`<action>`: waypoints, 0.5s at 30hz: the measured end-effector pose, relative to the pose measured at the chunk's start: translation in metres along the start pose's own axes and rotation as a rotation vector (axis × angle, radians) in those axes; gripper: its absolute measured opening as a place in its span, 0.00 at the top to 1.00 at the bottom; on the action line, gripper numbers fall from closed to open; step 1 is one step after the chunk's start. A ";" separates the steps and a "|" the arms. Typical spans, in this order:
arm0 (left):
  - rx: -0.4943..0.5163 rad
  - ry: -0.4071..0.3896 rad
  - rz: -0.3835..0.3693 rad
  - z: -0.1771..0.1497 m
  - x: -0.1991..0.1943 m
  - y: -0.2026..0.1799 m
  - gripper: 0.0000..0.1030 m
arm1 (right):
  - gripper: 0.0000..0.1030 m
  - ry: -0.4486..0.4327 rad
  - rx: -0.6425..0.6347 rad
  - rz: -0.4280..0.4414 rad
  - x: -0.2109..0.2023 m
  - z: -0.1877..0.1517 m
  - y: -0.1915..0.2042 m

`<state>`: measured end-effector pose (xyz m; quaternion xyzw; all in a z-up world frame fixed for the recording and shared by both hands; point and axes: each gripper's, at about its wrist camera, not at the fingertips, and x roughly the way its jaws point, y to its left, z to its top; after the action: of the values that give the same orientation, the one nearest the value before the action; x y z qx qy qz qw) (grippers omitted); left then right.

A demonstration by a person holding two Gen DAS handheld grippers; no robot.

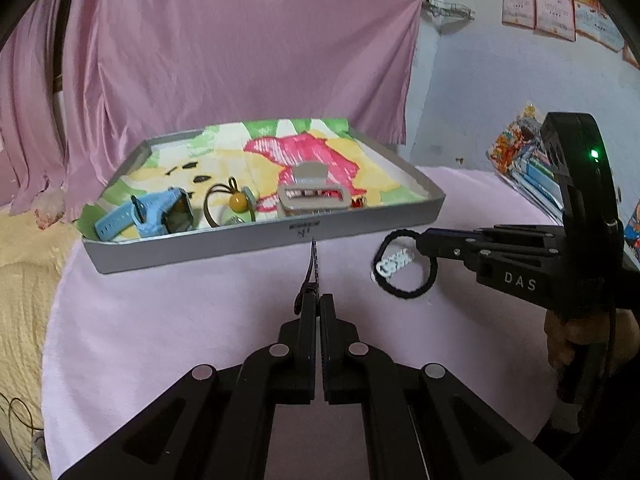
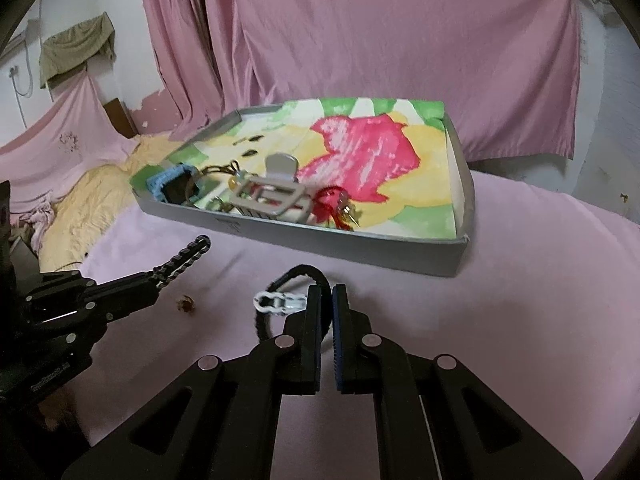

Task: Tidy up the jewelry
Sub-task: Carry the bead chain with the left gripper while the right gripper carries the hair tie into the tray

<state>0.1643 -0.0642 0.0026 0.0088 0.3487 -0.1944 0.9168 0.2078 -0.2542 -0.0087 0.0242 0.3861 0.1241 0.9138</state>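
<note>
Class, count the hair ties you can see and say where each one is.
2. A black tie held in the right claw above the pink cloth; a brown tie lies in the tray. Others may be hidden.

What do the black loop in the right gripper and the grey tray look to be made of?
Black loop: likely fabric-covered elastic, matte and fuzzy, with a white beaded charm. Grey tray: probably cardboard, judging by its thin, flat, matte walls with folded corners.

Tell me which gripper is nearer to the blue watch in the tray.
Left. The left gripper, shut on a black beaded strap, sits just before the tray's front wall, right of the blue watch. The right gripper, holding a black hair tie, is farther right.
</note>
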 end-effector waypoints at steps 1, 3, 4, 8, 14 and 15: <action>-0.001 -0.006 0.002 0.001 -0.001 0.000 0.98 | 0.95 -0.007 -0.002 0.006 -0.001 0.001 0.001; -0.010 -0.023 0.010 0.003 -0.004 0.002 0.98 | 0.95 -0.020 -0.005 0.021 -0.004 0.002 0.003; -0.015 -0.029 0.012 0.004 -0.005 0.003 0.98 | 0.95 -0.025 -0.010 0.026 -0.005 0.004 0.005; -0.034 -0.044 0.023 0.008 -0.007 0.007 0.98 | 0.95 -0.044 -0.017 0.050 -0.012 0.006 0.011; -0.061 -0.087 0.046 0.018 -0.010 0.014 0.98 | 0.95 -0.101 -0.014 0.073 -0.024 0.016 0.013; -0.068 -0.094 0.050 0.021 -0.009 0.015 0.98 | 0.95 -0.110 -0.011 0.072 -0.025 0.017 0.012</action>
<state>0.1766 -0.0498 0.0225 -0.0227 0.3115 -0.1596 0.9365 0.2007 -0.2476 0.0225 0.0396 0.3335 0.1576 0.9287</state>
